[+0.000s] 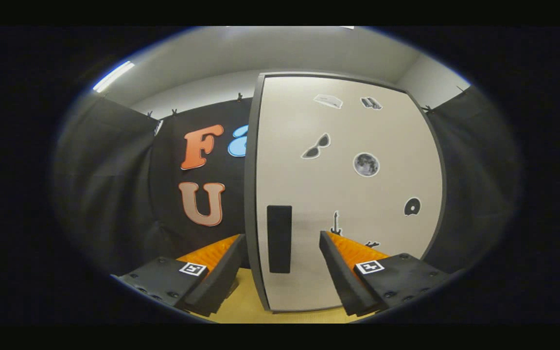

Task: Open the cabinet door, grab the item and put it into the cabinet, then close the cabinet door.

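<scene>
Straight ahead of the gripper (280,265), gripper view: one cabinet door (353,194), pale flat panel with a dark frame edge, standing upright and seemingly shut, facing the camera squarely. Its left edge runs down just right of the left finger.

Item: handle (279,238), a dark upright rectangular bar set low on the door near that left edge. It sits between the two fingers and just beyond their tips, apart from both.

Item: gripper, fingers spread wide, holding nothing, neither finger touching the door or the handle.

Item: stickers on the door face, including a pair of sunglasses (316,147), a round moon (366,164), a small disc (411,206) at far right and a guitar (335,223) just above the right finger.

Item: bench (246,306), yellowish surface under the fingers, running up to the door's foot.

Item: black cloth wall (110,184) to the left and right of the cabinet.

The thing to be stowed cannot be located from here.

Handling, judged: the door looks stiff and light, a rigid board that should swing on hinges at its right side. The handle is the place to take hold, fingers closing on its two long sides at mid-height; its smooth finish may slip, so a square grip matters. Task appears at its first step, the door not yet opened.
</scene>
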Demonstrator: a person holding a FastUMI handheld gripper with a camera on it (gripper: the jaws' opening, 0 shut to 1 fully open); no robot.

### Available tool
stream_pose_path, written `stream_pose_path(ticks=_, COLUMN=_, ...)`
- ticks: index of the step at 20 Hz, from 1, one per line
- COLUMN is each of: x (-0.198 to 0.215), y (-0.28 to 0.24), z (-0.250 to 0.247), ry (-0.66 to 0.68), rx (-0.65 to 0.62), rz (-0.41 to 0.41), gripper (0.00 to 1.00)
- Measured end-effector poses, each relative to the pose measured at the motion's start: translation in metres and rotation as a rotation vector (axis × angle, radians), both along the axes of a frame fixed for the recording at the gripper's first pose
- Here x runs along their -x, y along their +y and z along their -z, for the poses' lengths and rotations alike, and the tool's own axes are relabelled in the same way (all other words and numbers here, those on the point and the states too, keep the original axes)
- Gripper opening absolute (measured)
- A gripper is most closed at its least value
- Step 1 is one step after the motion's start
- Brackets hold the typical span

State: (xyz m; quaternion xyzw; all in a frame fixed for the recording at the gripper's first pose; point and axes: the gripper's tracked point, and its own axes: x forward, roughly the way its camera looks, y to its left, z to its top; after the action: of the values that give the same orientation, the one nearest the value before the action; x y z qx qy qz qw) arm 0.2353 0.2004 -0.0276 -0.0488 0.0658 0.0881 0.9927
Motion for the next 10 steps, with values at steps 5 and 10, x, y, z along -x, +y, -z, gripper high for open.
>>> stream_pose_path(ticks=5, x=-0.036, y=0.013, z=0.038, ry=0.091, rx=-0.021, rz=0.016, gripper=0.93)
stream_pose_path(ticks=10, x=-0.037, y=0.012, z=0.034, ry=0.053, rx=-0.021, rz=0.064, gripper=0.63)
